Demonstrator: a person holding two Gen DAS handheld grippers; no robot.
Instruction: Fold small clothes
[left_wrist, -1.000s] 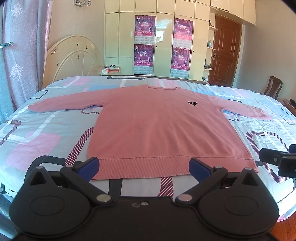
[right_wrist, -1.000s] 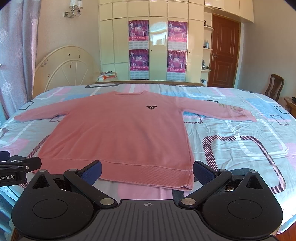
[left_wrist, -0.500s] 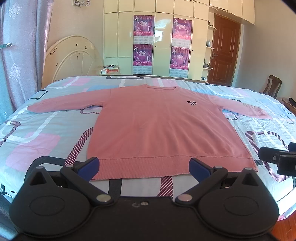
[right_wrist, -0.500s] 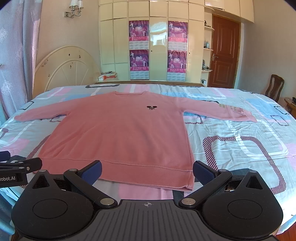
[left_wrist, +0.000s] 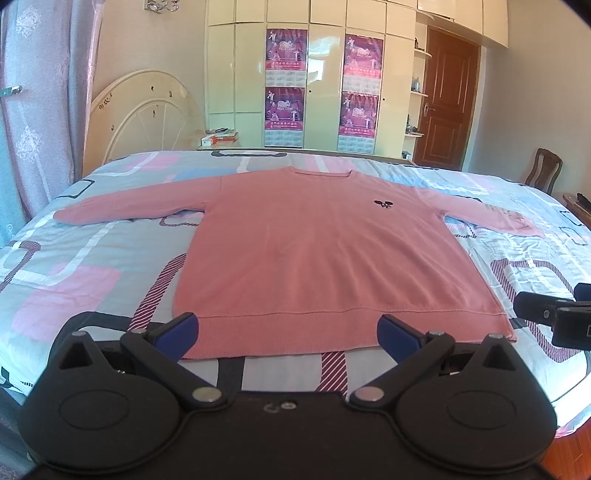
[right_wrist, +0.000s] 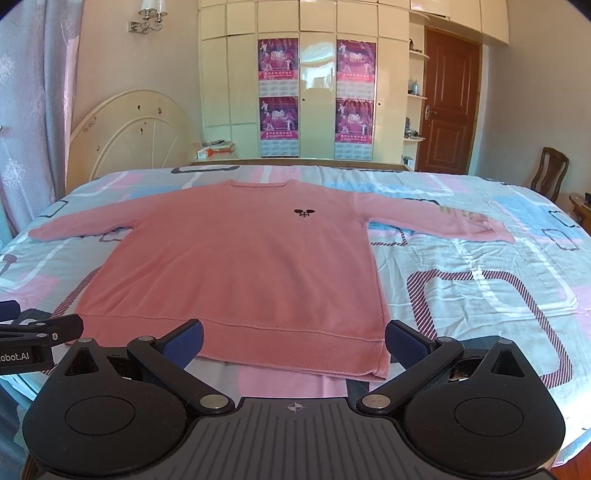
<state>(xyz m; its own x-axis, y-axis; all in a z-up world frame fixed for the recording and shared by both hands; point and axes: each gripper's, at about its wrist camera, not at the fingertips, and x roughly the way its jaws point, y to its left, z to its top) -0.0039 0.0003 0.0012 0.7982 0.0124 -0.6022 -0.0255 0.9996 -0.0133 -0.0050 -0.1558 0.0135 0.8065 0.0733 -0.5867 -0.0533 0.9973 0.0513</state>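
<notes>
We saw a pink knit sweater (left_wrist: 325, 258) lying flat and face up on the bed (left_wrist: 74, 266), its round neckline toward the wardrobe (left_wrist: 321, 81) and its ribbed hem toward us. Both long sleeves were spread straight out from the sweater's body, and a small dark embroidered emblem (left_wrist: 382, 203) sat on the chest, on the side toward the door (left_wrist: 448, 99). The knit looked smooth, with only faint creases near the middle. Pale lettering ran along the sleeve on the door side, too small for us to read.

Our left tool (left_wrist: 287, 332) hung just short of the sweater's hem, its blue-padded fingers (left_wrist: 177, 328) spread wide with nothing between them; one pad overlapped the hem's corner in the view, but we could not tell whether it touched the cloth. Our right tool (right_wrist: 294, 341) hung near the hem's other corner, likewise spread wide and holding nothing.

The black bodies of the tools hid the bed's near edge below the sweater. In the left wrist view only the tip of the right tool showed beside the hem, cut off by the frame. The posters (right_wrist: 277, 59) on the wardrobe were too blurred to make out.
</notes>
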